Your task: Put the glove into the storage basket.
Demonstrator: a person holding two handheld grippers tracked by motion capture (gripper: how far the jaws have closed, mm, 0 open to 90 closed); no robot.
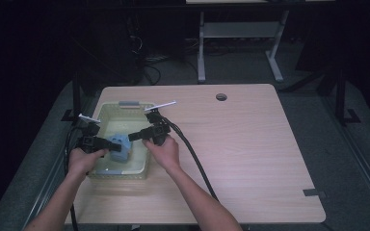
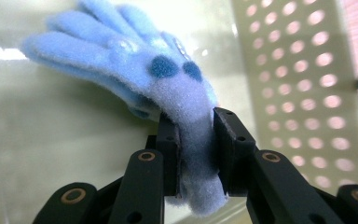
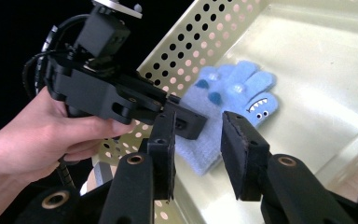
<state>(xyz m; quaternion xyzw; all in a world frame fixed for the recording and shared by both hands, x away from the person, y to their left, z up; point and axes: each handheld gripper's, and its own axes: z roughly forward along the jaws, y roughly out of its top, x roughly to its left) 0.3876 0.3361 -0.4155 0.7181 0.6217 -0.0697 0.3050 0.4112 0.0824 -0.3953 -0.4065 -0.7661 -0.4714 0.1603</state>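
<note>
The left gripper (image 2: 196, 140) pinches the cuff of a fuzzy blue glove (image 2: 135, 65), its two jaws pressed against the fabric on either side. The glove lies inside a pale perforated basket (image 1: 125, 171) near the table's (image 1: 250, 144) left edge. The right gripper (image 3: 198, 140) hovers over the basket, jaws apart and empty, just beside the glove.

Lab-type rm: dark, bare desk (image 1: 250, 144), floor cables (image 1: 151, 67).
</note>
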